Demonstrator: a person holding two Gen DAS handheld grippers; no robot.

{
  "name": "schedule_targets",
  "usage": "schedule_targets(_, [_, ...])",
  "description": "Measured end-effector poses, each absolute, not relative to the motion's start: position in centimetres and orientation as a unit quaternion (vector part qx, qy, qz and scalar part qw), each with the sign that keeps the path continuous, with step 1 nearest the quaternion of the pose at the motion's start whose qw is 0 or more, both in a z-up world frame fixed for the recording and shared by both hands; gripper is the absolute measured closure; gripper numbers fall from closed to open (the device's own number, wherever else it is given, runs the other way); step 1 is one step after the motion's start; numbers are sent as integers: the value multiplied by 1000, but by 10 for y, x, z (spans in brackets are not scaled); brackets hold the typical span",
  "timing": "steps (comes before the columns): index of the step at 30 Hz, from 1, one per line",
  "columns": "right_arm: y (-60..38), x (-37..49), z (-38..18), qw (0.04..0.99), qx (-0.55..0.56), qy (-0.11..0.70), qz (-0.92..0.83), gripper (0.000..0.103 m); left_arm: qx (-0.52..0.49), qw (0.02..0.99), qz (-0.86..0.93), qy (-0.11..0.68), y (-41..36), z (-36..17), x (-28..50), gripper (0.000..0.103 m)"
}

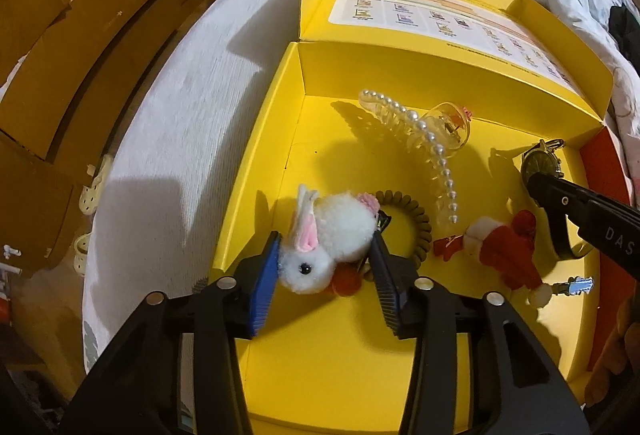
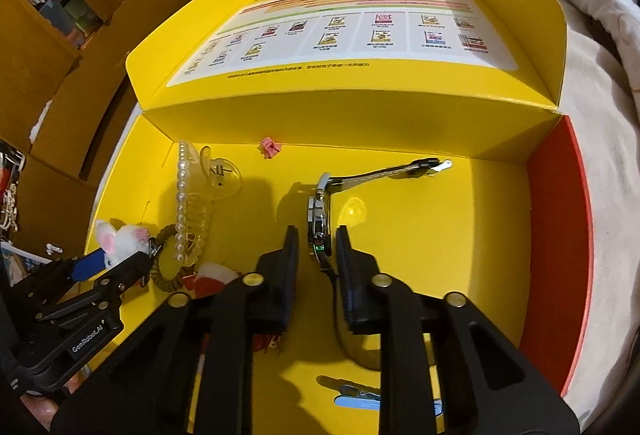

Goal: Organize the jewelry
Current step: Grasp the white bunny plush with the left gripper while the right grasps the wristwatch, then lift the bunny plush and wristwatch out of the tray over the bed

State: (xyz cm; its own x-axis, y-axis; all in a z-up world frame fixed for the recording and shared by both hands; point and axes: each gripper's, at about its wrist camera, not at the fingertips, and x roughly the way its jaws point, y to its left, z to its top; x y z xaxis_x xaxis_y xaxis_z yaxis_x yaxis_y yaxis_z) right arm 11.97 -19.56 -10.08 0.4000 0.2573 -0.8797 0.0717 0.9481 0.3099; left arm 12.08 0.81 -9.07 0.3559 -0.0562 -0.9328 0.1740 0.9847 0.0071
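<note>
Yellow cardboard box (image 2: 400,123) lies open on the bed (image 1: 168,123), its printed lid folded back at twelve o'clock. Inside it, at ten o'clock in the right wrist view, lies a pearl hair claw (image 2: 188,211). The left gripper (image 1: 326,267) has its fingers against both sides of a white bunny hair clip (image 1: 320,239) on the box floor. The right gripper (image 2: 316,247) is clamped on a watch (image 2: 320,231) standing on edge mid-box.

Both wrist views look steeply down, close into the same yellow box (image 1: 400,71), left view nearer its left wall.
</note>
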Motion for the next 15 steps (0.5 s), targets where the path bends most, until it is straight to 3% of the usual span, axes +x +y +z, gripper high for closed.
schedule_targets(15, [-218, 111, -87, 825, 175, 533, 58, 91, 21, 828, -84, 554, 16, -75, 116, 65])
